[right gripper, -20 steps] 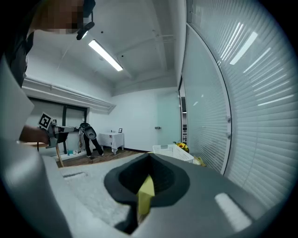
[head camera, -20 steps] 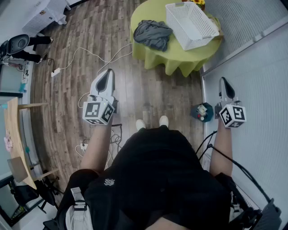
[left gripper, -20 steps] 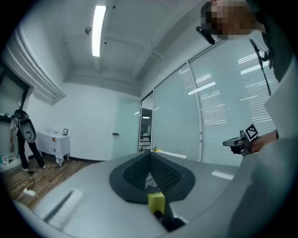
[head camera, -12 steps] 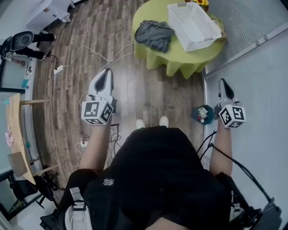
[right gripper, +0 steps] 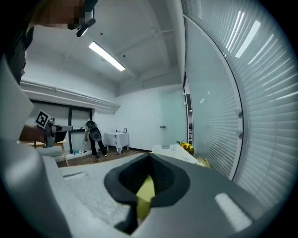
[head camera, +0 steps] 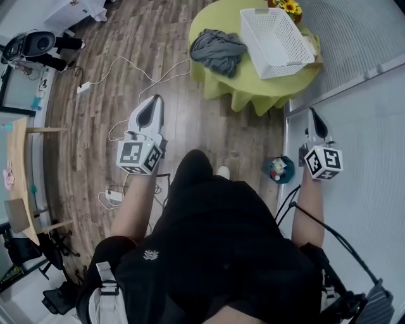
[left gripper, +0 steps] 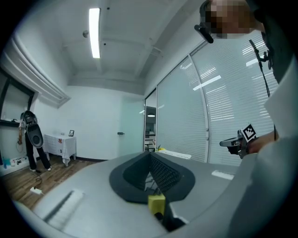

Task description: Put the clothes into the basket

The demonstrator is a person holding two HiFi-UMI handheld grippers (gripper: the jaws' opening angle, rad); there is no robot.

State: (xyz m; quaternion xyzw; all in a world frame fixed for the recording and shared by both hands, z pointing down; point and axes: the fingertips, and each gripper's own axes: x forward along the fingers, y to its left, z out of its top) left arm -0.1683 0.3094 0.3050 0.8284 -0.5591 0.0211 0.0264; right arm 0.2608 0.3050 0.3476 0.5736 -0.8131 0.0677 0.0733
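A heap of grey clothes (head camera: pixel 217 52) lies on the round green-covered table (head camera: pixel 234 88) ahead of me, beside a white slatted basket (head camera: pixel 275 35) that stands empty as far as I see. My left gripper (head camera: pixel 150 111) hangs over the wooden floor, well short of the table, jaws shut with nothing in them. My right gripper (head camera: pixel 314 120) is held by the glass wall, also shut and empty. In the right gripper view the basket (right gripper: pixel 173 151) shows past the shut jaws (right gripper: pixel 150 158). In the left gripper view the jaws (left gripper: pixel 150 155) are closed and point toward the table.
White cables and a power strip (head camera: pixel 84 88) trail across the floor at the left. A small blue bin (head camera: pixel 279 169) stands by the glass partition (head camera: pixel 354 82) on the right. Sunflowers (head camera: pixel 290 7) stand behind the basket. A wooden desk (head camera: pixel 19 164) lines the left side.
The person has stepped forward, one leg now swung ahead. The table and basket sit slightly nearer and further right in the view. Both grippers keep their pose and stay shut.
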